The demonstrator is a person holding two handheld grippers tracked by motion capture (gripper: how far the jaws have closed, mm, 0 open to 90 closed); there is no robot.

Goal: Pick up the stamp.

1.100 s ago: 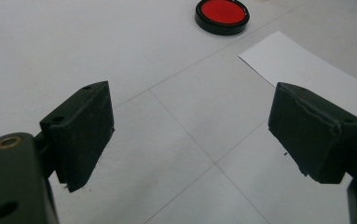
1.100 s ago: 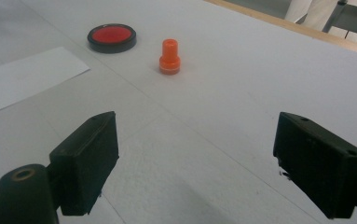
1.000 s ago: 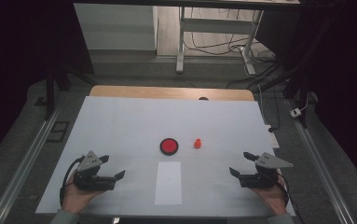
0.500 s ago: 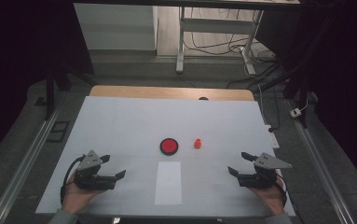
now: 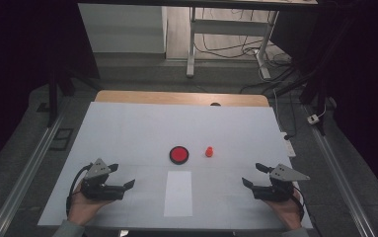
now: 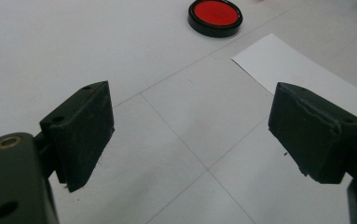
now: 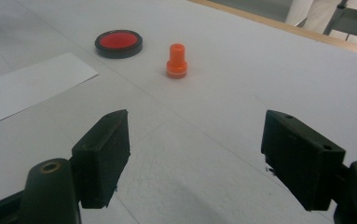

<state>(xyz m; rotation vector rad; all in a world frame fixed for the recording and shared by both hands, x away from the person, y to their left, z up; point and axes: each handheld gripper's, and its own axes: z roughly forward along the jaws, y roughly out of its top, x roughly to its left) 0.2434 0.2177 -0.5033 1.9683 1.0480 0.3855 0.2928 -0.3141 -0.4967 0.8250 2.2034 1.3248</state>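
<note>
Here, the left gripper (image 5: 121,177) rests low on the white table (image 5: 127,133) at about 8 o'clock from the table's middle, its jaws spread wide with nothing between them. The right gripper (image 5: 253,175) sits at about 4 o'clock, jaws likewise wide and empty. Between the two, at 6 o'clock, lies a white sheet of paper (image 5: 178,193), flat on the table. Just beyond the sheet sits a round red ink pad (image 5: 179,154) in a black rim, and just beside it, toward 3 o'clock, stands a small orange stamp (image 5: 209,151), upright and apart from the pad. Both grippers are well apart from these things.
</note>
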